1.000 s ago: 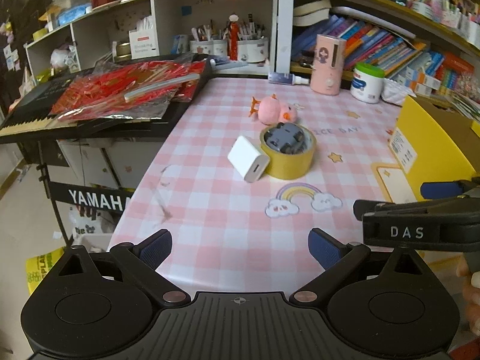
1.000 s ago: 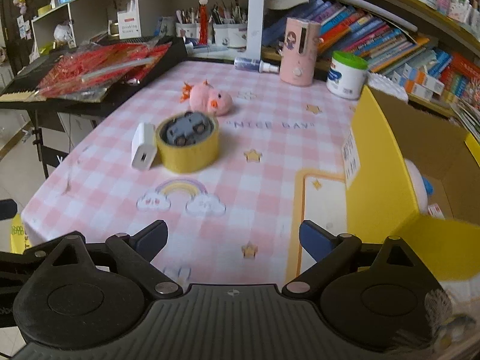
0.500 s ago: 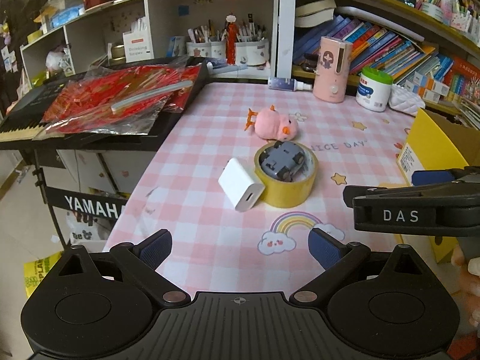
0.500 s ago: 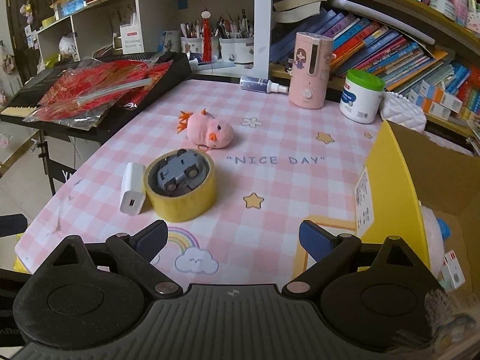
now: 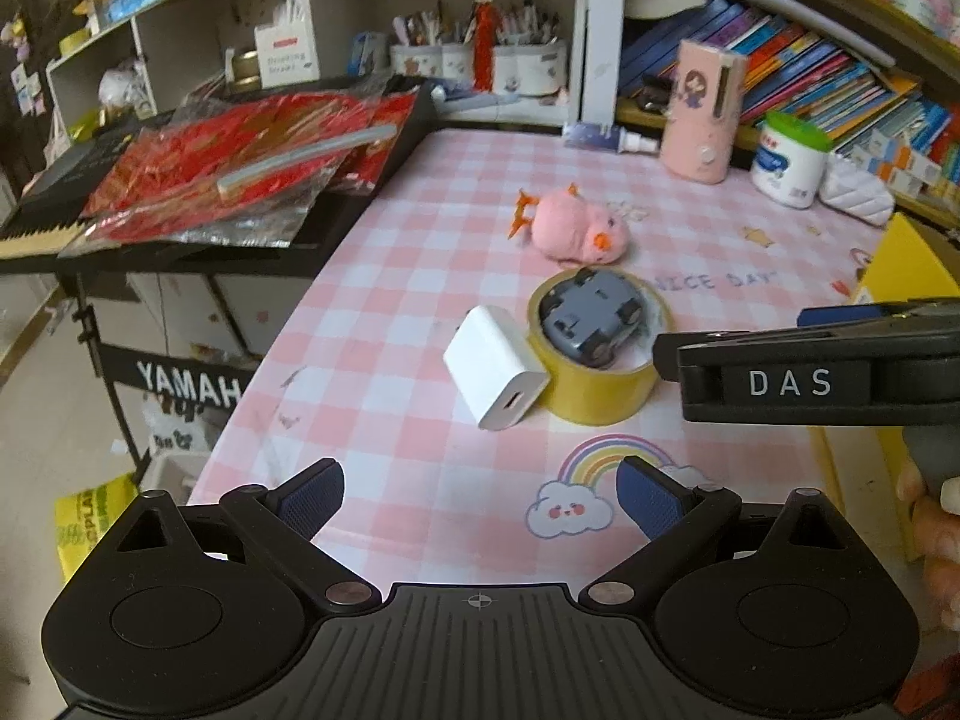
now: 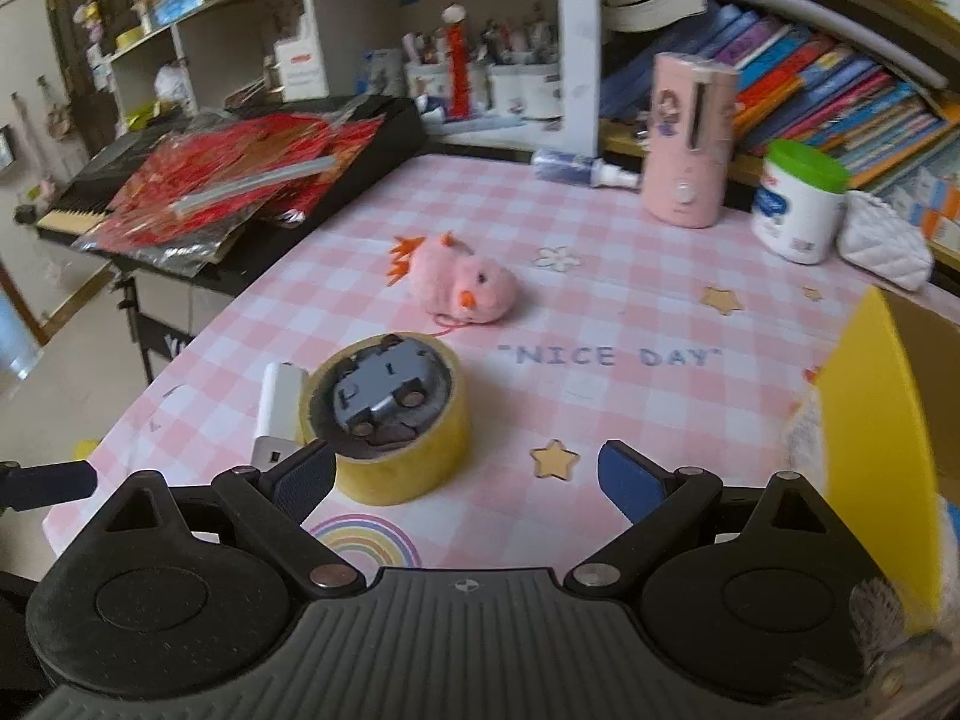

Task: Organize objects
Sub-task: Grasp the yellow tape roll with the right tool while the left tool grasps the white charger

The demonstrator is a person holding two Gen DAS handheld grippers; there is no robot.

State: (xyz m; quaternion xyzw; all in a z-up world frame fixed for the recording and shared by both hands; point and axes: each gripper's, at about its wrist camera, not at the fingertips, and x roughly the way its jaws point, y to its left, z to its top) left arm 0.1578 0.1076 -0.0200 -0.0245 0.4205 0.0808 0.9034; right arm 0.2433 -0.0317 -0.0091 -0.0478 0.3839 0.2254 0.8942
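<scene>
This looks like a child's room or study corner at home. Shelves (image 5: 840,90) are full of bright books, and cups of pens (image 5: 510,63) sit in a cubby. The tabletop (image 6: 630,324) has a pink checked cloth with stars and rainbows. A music keyboard (image 5: 54,222) stands beside it.

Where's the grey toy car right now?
The grey toy car lies upside down inside the yellow tape roll, mid-table in both views, with the white charger against the roll's left side and the pink plush chick just behind.
</scene>
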